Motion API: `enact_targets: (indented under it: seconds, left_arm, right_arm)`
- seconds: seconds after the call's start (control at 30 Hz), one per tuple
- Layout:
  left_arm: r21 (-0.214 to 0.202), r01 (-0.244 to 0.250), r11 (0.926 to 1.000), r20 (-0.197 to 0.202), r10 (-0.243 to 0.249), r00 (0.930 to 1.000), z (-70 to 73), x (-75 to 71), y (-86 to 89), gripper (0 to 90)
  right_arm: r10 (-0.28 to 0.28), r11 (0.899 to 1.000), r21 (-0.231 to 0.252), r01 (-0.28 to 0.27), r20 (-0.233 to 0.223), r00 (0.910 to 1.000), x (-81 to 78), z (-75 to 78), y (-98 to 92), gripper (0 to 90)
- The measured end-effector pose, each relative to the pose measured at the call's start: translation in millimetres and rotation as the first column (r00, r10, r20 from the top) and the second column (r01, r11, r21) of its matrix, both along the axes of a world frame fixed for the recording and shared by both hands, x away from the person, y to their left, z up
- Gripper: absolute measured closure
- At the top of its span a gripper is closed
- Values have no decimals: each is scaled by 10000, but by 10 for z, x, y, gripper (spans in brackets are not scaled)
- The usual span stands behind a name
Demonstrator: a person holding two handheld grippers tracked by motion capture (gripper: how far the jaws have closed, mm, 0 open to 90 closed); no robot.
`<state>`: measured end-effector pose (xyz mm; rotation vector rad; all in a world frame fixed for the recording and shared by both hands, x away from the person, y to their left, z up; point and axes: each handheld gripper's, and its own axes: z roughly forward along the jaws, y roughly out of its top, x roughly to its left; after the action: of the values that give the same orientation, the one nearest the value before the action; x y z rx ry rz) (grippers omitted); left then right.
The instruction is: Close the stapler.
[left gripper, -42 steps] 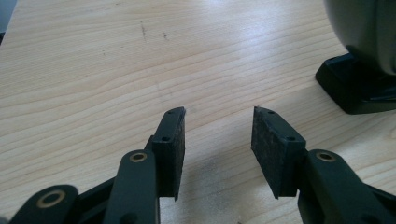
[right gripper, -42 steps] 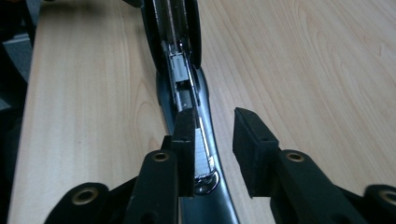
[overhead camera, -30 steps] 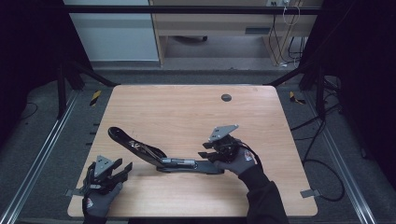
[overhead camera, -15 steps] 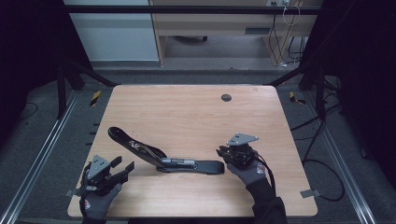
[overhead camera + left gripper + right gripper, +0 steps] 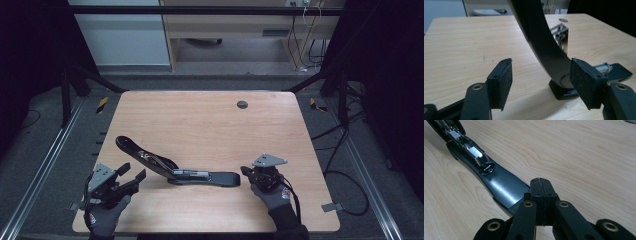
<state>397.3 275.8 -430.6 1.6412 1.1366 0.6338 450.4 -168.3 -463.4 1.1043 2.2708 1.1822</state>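
On the desk [image 5: 200,115], near the front edge: a black stapler [image 5: 175,172], swung wide open. Base flat on the wood, pointing toward the right gripper [image 5: 244,171]; upper arm lifted and slanting back toward the left, its far end up by the left gripper [image 5: 134,171]. In the right gripper view, metal staple channel of the stapler [image 5: 499,185] laid bare along the base, so the opening step judged done. Left to do, as a guess: load or check the staples, then fold the arm back down. No loose staples or strip to be seen on the desk.

Left fingers [image 5: 504,80]: released, spread about as wide as they go, having just been opening. Nothing gripped. In the left gripper view, curved black arm of the stapler [image 5: 541,37] rising just beyond the gap of the left gripper [image 5: 545,78], the right-hand pad overlapping its hinge end in the picture. From above, some bare wood between fingertips and stapler, so judged apart, not touching.

Right fingers: clenched, pads pressed flat together with nothing between them, having just been closing. In the right gripper view, tip of the right gripper [image 5: 541,195] sitting at the rounded end of the stapler's base, just beside or on its edge. Cannot tell whether resting on it or hovering close above. Well placed, by the look of it, to pin or nudge the base.
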Motion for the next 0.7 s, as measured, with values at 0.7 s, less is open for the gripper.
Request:
enact_targets:
  seconds: [0.7]
  left_arm:
    - [-64, -1010, 9949, 542, 1012, 9934, 276, 249, -121, 337]
  right_arm:
    - [186, 9994, 305, -183, -111, 9998, -109, -152, 112, 900]
